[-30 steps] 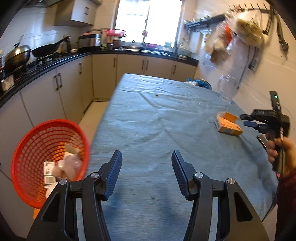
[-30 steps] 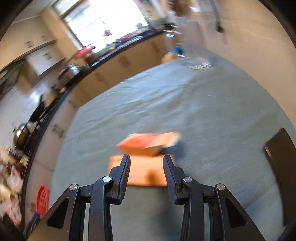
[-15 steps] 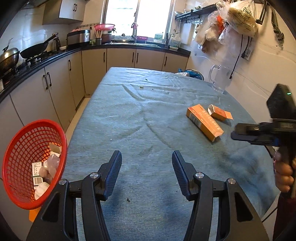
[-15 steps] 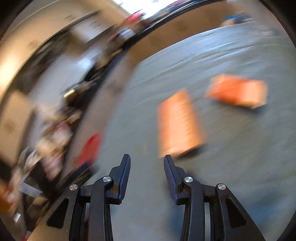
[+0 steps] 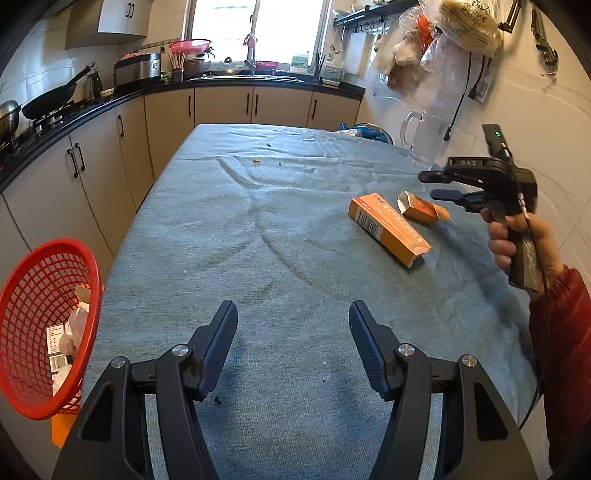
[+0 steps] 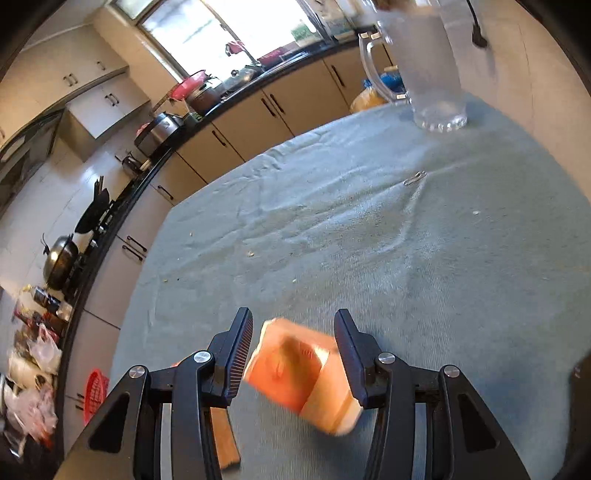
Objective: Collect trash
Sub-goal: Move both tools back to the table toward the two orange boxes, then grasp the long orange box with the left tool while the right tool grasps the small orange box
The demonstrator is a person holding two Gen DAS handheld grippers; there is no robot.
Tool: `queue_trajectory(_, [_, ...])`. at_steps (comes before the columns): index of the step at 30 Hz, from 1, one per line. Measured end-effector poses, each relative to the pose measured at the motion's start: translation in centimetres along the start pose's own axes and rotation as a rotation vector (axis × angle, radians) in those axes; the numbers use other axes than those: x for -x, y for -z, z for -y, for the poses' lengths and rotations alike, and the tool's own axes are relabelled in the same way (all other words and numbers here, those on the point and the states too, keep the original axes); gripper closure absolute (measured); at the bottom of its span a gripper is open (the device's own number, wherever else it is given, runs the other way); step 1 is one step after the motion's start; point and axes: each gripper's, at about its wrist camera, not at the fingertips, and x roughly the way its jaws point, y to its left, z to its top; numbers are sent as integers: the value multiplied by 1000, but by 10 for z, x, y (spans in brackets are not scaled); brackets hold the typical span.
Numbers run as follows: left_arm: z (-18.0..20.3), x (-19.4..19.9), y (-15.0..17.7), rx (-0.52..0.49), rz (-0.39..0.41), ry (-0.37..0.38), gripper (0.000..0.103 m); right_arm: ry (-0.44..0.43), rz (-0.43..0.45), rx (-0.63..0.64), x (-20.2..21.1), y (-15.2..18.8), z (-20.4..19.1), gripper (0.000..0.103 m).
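A long orange box (image 5: 389, 230) and a small open orange box (image 5: 421, 208) lie on the grey-blue table cloth (image 5: 277, 229) at the right. My right gripper (image 5: 439, 186) is open and hovers just over the small box; in the right wrist view the small box (image 6: 295, 373) lies between its open fingers (image 6: 293, 354), apart from both pads. The long box (image 6: 225, 435) shows partly under its left finger. My left gripper (image 5: 293, 345) is open and empty over the near table. A red mesh basket (image 5: 40, 332) with trash hangs beside the table's left edge.
A clear glass jug (image 5: 424, 138) stands at the far right by the wall, also in the right wrist view (image 6: 428, 70). Small crumbs (image 5: 255, 161) lie on the far cloth. Kitchen cabinets (image 5: 92, 166) run along the left and back. Bags (image 5: 443, 33) hang on the right wall.
My right gripper has swung back over the small orange box, which now sits between its open fingers. My left gripper has moved a little and stayed open; the basket has shifted left in its view.
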Motion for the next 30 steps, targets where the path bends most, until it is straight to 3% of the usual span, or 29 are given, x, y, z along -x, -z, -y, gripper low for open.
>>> queue_trajectory(7, [2,-4,-4,-12,-3,8,40,-49,-141,113,-3,27,-18,50])
queue_trajectory(13, [10,-8,-9,-17,-12,8,39,141,-138,379,-8,55,-44,46])
queue_trajectory(18, [17,-9,-9,-31,-18,-9,39,161,-123,530,1,73,-49,42])
queue_trajectory(24, [23,-13,-12,-35,-28,-6,39,204,-127,606,-5,82,-51,42])
queue_trajectory(28, [31,-18,-17,-45,-40,-6,39,183,-104,576,-10,78,-46,42])
queue_trajectory(30, [34,-22,-22,-44,-51,0,38,154,-91,539,-9,74,-41,47])
